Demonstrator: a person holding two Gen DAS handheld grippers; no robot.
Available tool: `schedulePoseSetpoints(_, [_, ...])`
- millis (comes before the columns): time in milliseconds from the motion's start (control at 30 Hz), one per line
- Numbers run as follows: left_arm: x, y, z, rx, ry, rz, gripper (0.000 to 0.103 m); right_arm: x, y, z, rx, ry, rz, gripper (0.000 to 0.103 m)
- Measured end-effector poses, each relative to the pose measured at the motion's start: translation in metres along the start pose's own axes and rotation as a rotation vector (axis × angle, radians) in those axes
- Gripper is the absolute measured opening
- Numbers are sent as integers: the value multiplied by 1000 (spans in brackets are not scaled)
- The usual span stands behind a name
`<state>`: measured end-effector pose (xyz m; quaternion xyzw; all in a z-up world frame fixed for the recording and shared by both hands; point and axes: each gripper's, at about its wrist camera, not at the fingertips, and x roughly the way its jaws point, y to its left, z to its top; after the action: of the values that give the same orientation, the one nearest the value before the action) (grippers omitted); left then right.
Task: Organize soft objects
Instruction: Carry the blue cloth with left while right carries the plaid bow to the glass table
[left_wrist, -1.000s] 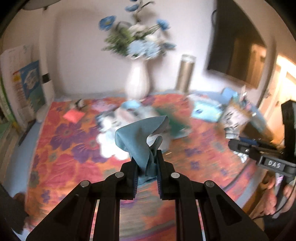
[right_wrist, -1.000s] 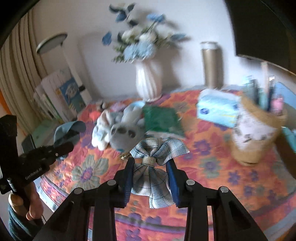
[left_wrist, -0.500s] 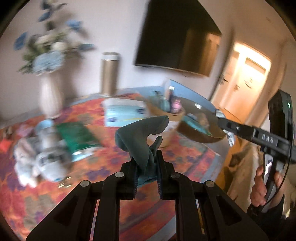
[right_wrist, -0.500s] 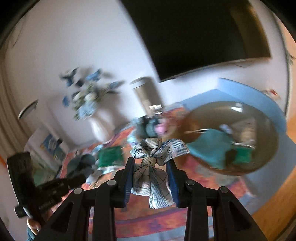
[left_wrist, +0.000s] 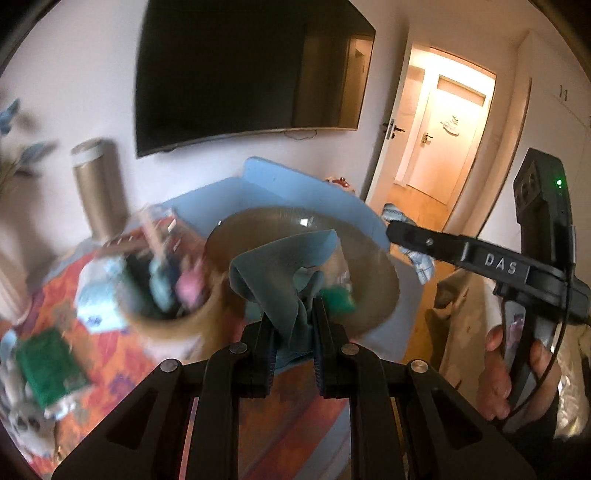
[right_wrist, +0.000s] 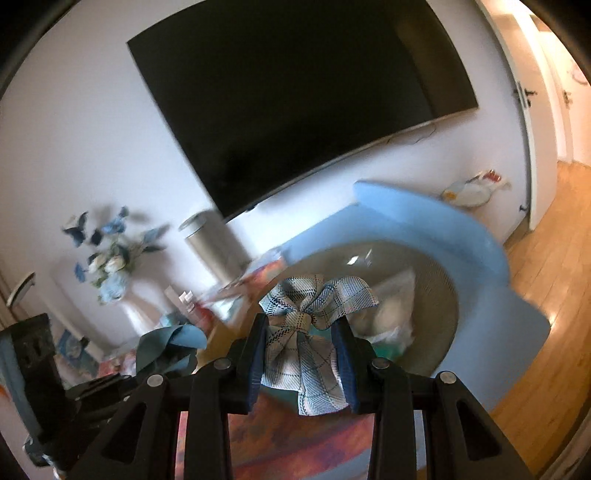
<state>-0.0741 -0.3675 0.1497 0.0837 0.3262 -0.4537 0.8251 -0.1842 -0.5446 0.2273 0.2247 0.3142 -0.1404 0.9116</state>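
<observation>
Both jaws are clamped on fabric: your left gripper (left_wrist: 293, 334) pinches a teal cloth (left_wrist: 273, 273) that stands up in a crumpled fold above its fingers, and your right gripper (right_wrist: 301, 363) grips a plaid bow (right_wrist: 314, 314) at its knot, tails hanging down between the fingers. Each piece hangs in front of a round brown bowl (right_wrist: 436, 295) that sits on a blue surface (right_wrist: 443, 225) beside the floral tablecloth (left_wrist: 107, 350). Soft items already lie inside that bowl, blurred.
</observation>
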Motion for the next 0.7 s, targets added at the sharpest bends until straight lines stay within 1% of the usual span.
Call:
schedulePoseSetpoints(133, [33,-8,25,2,-3,58,13,25,-12,25,17,15,-10,34])
schedulePoseSetpoints(200, [48,-9,33,7,1,73,14,42,-18,34,29,36,-40,35])
schedulePoseSetpoints(233, [56,-8,35,13,-1,81,16,51,-20,38,30,50,-50,45])
schedulePoseSetpoints(267, [63,-8,37,19,3,92,22,64,-24,42,33,89,-63,66])
schedulePoseSetpoints(300, [70,-8,39,24,22,103,40,73,-28,43,40,124,-72,74])
schedulePoseSetpoints(333, [76,-6,39,18,39,106,48,83,-35,44,65,174,-74,76])
schedulePoseSetpoints(367, [78,-4,38,9,48,97,49,86,-40,42,84,190,-63,76])
schedulePoseSetpoints(400, [80,-3,36,5,60,80,55,86,-45,41,97,196,-56,76])
schedulePoseSetpoints(433, [81,-2,33,1,76,61,68,84,-49,41,106,196,-60,76])
schedulePoseSetpoints(467, [81,-1,31,-6,78,44,73,81,-54,39,115,197,-75,76])
schedulePoseSetpoints(533, [75,-1,28,-15,58,23,75,76,-59,36,131,201,-83,77])
schedulePoseSetpoints(633, [57,-5,23,2,38,-10,75,65,-64,30,172,199,-68,77])
schedulePoseSetpoints(700, [43,-7,19,13,22,-18,75,59,-60,24,173,196,-54,77])
